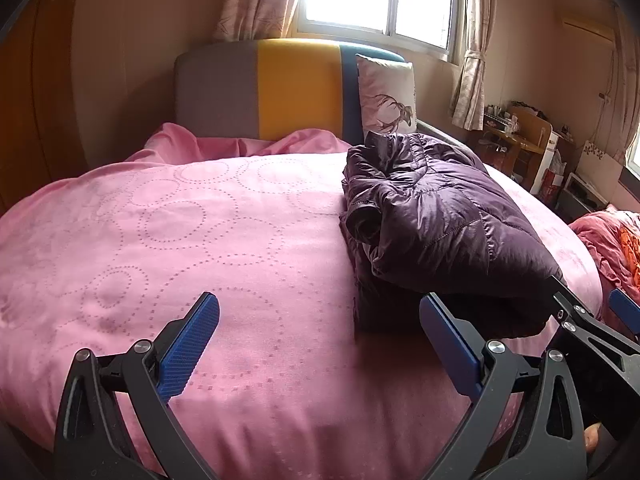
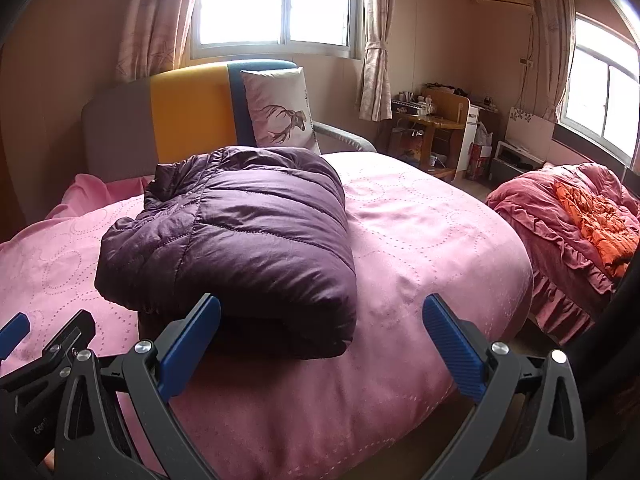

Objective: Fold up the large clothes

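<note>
A dark purple puffer jacket lies folded into a thick bundle on the pink bed cover, a sleeve cuff showing at its left side. In the right wrist view the jacket sits just beyond my right gripper, which is open and holds nothing. My left gripper is open too, hovering over bare cover to the left of the jacket. The right gripper shows at the left wrist view's right edge, and the left gripper shows at the lower left of the right wrist view.
A grey, yellow and blue headboard and a deer-print pillow stand behind the jacket. A second bed with red bedding and an orange garment lies to the right. A cluttered wooden desk stands by the far wall.
</note>
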### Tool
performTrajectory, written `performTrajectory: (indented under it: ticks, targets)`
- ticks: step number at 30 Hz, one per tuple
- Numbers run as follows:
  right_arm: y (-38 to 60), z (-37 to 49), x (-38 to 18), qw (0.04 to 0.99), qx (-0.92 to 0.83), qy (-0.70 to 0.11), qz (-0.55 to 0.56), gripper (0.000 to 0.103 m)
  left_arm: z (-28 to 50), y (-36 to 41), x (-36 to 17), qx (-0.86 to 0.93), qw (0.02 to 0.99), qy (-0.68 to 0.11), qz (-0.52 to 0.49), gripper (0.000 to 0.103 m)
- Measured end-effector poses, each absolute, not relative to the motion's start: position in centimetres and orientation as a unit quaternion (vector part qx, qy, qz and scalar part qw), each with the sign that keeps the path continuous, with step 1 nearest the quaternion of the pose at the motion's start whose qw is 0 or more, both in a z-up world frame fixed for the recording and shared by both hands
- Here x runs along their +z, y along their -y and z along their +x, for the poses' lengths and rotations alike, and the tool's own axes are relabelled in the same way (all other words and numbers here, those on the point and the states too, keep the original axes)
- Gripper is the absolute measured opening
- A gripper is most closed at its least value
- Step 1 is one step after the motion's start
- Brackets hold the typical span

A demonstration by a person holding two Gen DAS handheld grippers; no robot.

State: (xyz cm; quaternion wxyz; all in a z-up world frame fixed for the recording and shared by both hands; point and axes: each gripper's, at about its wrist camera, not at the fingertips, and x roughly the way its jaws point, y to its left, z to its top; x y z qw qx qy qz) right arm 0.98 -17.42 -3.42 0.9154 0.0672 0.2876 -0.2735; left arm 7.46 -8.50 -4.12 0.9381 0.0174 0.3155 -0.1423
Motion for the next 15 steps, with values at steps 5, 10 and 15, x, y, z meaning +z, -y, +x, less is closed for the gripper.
performTrajectory:
  ticks: [5, 10, 15]
  targets:
    - [17.59, 1.15, -3.54, 0.914, -0.268, -0.294, 0.076, 0.101, 7.65, 8.24, -4.14, -0.139, 0.938, -0.318, 0.013, 0.099]
    - [17.31, 1.24, -3.37, 0.915, -0.264, -0.294, 0.075, 0.101, 7.74, 8.18, -4.11, -0.140, 0.938, -0.318, 0.014, 0.099]
    - [16.93, 1.46, -3.36, 0.916, -0.259, -0.297, 0.074, 0.101, 7.68, 7.99, -3.95, -0.142, 0.938, -0.315, 0.012, 0.099]
